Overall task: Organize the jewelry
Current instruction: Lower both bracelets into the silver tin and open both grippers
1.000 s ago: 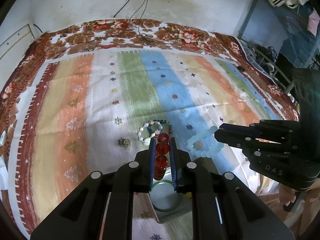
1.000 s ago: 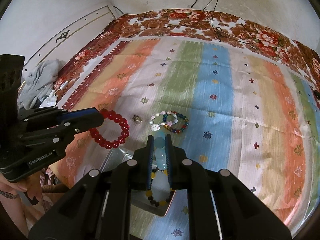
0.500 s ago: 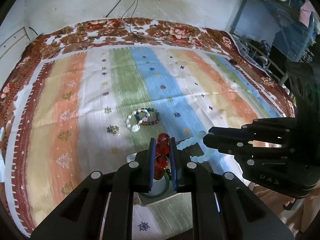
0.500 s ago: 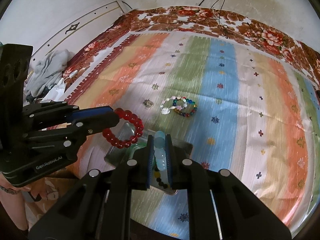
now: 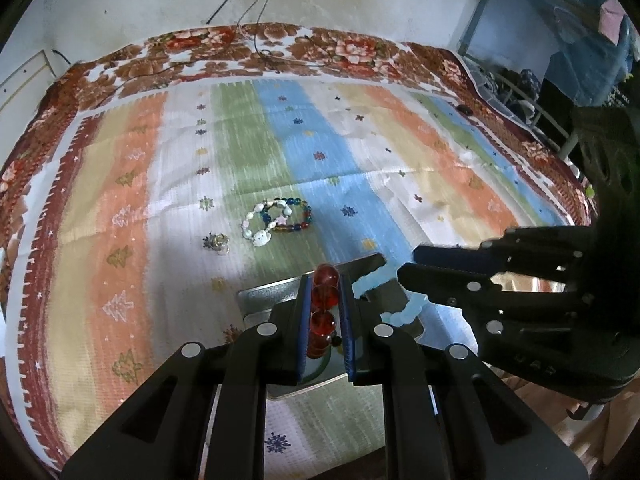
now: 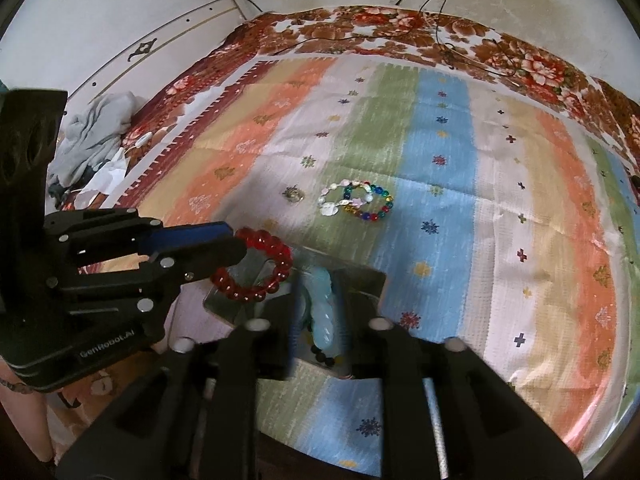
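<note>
A striped bedspread point(image 5: 248, 152) covers the whole work surface, its flat weave keeping small pieces visible and easy to pinch. At its near edge sits a shiny metal tray point(image 6: 360, 280), evidently the collecting spot, placed close to the person so both hands reach it. Both tools hang over it. The left gripper point(image 5: 325, 316) is clamped on a red bead bracelet point(image 5: 323, 300), pinching one side of the loop so the rest dangles free above the tray's left part, ready to be lowered. The right gripper point(image 6: 320, 312) has its jaws opening, with a pale blue bracelet point(image 6: 322, 308) between them; the pads look clear of it, so it seems to be dropping onto the tray, where a dark beaded strand point(image 6: 326, 356) already lies. Farther out, near the middle of the spread, a white shell bracelet point(image 5: 260, 226) and a multicoloured bead bracelet point(image 5: 298, 216) lie overlapping, and just left of them rests a small metallic ring point(image 5: 216, 242), all three not yet gathered.
</note>
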Available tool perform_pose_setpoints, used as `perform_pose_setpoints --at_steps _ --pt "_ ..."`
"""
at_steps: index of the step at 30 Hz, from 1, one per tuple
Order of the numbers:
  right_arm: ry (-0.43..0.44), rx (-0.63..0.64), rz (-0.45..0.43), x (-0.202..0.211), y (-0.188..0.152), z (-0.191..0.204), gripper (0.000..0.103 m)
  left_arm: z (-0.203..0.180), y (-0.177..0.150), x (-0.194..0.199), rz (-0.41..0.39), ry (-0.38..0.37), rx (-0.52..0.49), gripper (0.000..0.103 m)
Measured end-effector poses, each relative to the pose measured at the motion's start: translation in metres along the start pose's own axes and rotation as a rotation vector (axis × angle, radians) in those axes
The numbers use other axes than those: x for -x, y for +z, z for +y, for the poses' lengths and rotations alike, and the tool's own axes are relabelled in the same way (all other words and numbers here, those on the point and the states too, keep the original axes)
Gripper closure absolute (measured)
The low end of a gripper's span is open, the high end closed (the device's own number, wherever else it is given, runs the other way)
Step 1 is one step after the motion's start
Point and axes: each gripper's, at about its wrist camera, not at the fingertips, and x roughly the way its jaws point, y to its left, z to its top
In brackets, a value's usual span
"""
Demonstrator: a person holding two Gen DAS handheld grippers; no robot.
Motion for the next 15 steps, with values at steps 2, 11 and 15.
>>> perform_pose_setpoints --at_steps 2,11,15 --pt "-0.013 -0.012 -0.004 0.0 0.001 -0.004 0.065 0.007 0.002 0.002 -0.008 0.01 0.02 0.071" --pt "-0.015 -0.053 -0.001 -0.006 0.007 -0.017 0.059 0.051 0.011 -0.003 -0.001 0.059 0.105 0.066" --pt "-0.025 -0.071 0.014 -0.017 0.012 -0.023 0.058 0.067 0.013 -0.015 0.035 0.085 0.119 0.066"
